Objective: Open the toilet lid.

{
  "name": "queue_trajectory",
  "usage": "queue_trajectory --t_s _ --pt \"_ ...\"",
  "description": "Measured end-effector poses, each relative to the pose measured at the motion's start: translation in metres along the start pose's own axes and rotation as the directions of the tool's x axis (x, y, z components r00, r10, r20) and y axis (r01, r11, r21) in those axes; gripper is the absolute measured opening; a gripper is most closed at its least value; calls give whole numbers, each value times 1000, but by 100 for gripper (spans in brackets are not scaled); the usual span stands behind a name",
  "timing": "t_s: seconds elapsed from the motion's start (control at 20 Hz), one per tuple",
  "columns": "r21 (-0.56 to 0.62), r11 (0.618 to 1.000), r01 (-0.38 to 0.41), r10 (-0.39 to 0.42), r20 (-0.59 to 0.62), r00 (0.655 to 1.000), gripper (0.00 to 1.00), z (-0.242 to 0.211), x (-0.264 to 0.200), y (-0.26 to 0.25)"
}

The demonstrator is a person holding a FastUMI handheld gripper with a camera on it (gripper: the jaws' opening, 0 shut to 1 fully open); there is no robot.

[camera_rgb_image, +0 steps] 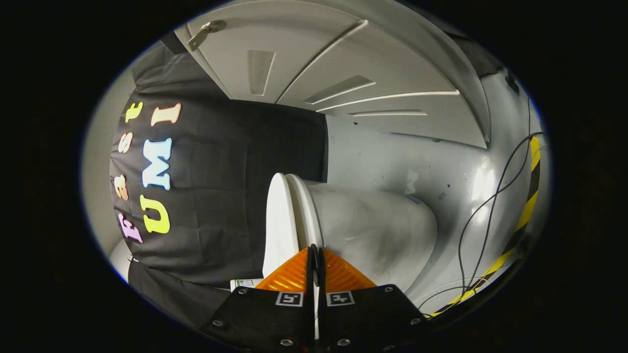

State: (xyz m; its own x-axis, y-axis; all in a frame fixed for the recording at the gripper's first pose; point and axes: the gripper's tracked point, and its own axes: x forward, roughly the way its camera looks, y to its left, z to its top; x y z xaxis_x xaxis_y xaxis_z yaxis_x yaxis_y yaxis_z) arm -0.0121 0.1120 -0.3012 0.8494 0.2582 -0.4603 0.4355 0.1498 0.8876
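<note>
The view is rolled sideways, so the white toilet lies across it. Its lid (279, 220) rests flat against the seat rim (306, 211), closed, and the grey-white bowl (378, 230) bulges out beyond them. My gripper (314, 251) is shut, its two fingers pressed together with only a thin dark slit between them. The fingertips sit right at the front edge of the toilet, against the seam where lid meets seat. I see nothing held between the fingers. The front edge of the lid and seat is hidden behind them.
Black cloth (221, 196) hangs behind the lid side of the toilet. A white panelled door (343, 73) with a metal handle (203, 33) stands beyond. Black cables (483, 215) and yellow-black tape (527, 211) run over the grey floor (441, 162) beside the bowl.
</note>
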Motion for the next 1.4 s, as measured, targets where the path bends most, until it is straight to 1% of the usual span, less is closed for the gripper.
queue_trajectory --t_s 0.1,0.2,0.35,0.45,0.6,0.8,1.1,1.25,1.4 --pt "1 1000 13 -13 1 1000 0 2 -2 0" --pt "2 1000 14 -14 -10 1000 0 2 -5 6" --pt "-98 995 22 -21 9 1000 0 5 -8 17" --pt "-98 995 29 -27 21 999 0 5 -13 26" --pt "-95 995 9 -6 30 1000 0 4 -19 41" --pt "-112 993 24 -18 46 999 0 3 -27 60" --pt "-226 974 -15 27 49 998 0 -3 -43 111" --pt "-302 952 -50 68 47 997 0 -10 -53 138" --pt "-324 944 -69 87 42 995 0 -17 -59 158"
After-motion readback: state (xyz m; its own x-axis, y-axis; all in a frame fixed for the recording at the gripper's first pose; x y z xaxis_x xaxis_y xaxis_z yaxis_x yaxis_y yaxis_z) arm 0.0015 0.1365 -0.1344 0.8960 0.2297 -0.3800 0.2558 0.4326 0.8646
